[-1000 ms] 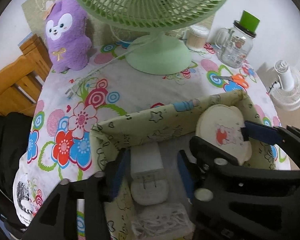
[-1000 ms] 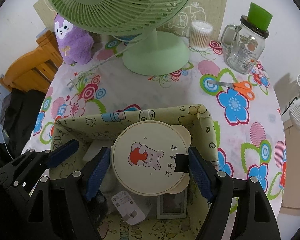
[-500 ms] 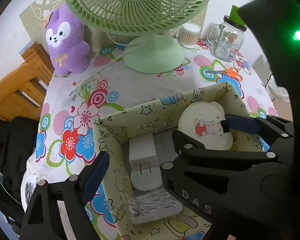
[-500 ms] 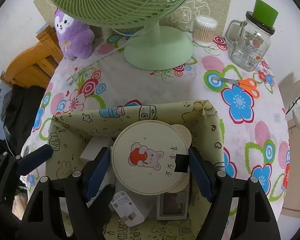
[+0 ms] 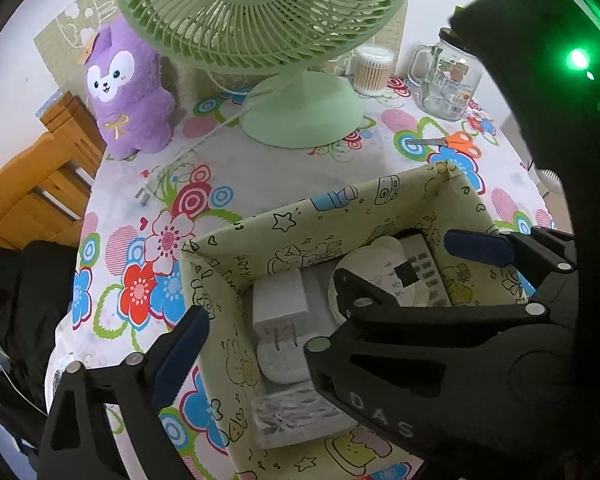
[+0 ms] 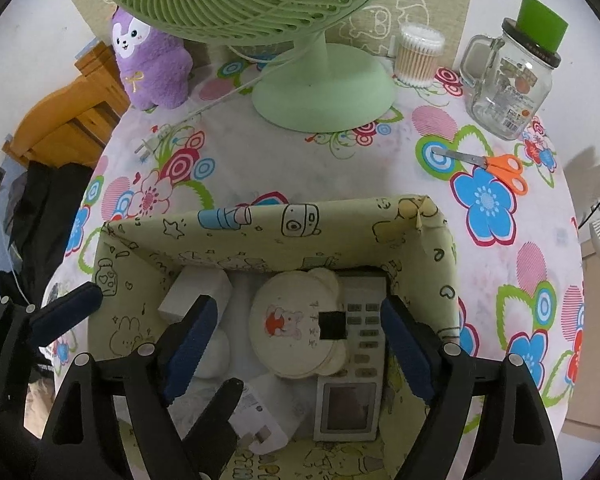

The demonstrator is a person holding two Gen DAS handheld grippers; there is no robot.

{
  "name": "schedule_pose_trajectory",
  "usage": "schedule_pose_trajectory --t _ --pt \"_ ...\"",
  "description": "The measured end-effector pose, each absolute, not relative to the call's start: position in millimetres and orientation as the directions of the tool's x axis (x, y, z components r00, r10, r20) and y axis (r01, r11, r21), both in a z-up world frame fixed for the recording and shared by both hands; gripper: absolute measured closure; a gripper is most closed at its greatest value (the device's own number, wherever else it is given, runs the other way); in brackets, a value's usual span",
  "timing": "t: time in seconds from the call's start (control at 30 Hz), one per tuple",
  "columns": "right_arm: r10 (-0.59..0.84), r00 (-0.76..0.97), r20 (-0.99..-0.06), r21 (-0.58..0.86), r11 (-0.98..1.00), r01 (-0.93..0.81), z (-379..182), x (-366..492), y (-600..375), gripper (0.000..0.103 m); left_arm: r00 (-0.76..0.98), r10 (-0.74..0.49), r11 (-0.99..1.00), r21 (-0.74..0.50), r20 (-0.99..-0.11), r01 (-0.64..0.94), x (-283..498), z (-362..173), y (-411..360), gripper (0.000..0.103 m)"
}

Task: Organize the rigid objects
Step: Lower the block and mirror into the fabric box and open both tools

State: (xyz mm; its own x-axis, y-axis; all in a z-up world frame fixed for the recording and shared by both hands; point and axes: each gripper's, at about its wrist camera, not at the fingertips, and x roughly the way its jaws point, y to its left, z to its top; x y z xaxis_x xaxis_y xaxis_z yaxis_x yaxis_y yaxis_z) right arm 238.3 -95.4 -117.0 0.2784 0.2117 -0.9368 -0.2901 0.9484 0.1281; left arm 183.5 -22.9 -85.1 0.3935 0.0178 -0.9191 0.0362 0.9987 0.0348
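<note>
A pale-green cartoon-print storage box [image 5: 300,216] [image 6: 260,216] stands on the flowered tablecloth. Inside lie a white plug charger [image 5: 278,304] [image 6: 196,288], a white rounded case [image 5: 284,364], a clear packet of small sticks [image 5: 300,412], a grey remote [image 6: 364,360] and a round bear-eared disc [image 6: 296,328] [image 5: 380,276] resting on the remote. My right gripper [image 6: 300,340] [image 5: 404,260] hangs over the disc, jaws opening, pads clear of it. My left gripper [image 5: 300,332] [image 6: 152,344] straddles the box's left wall, jaws opening wide and empty; its right finger is hidden in the left wrist view.
Behind the box stand a green desk fan [image 6: 324,88], a purple plush [image 6: 152,64], a cotton-swab tub [image 6: 418,56] and a glass mug jar [image 6: 508,80]. Orange scissors [image 6: 496,166] lie at the right. The fan's plug [image 6: 148,144] lies left; a wooden chair [image 5: 32,192] stands beyond the table's edge.
The left jaws spread wide off the white charger, which stays in the box. The right jaws widened and the disc dropped from between the pads onto the remote.
</note>
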Motion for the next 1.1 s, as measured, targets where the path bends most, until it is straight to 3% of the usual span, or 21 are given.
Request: schedule_pose_trajectory --t 0.3,1.1 --pt "0.214 0.324 -0.921 0.116 0.949 -0.294 -99 223 -101 0.008 0.375 0.043 0.999 0.052 -0.926 0.013 179 -84 -18 0.004" --pt "0.212 0.401 -0.891 0.103 0.955 -0.277 -67 175 -118 0.006 0.411 0.024 0.999 0.035 -0.911 0.018 143 -61 -31 0.004"
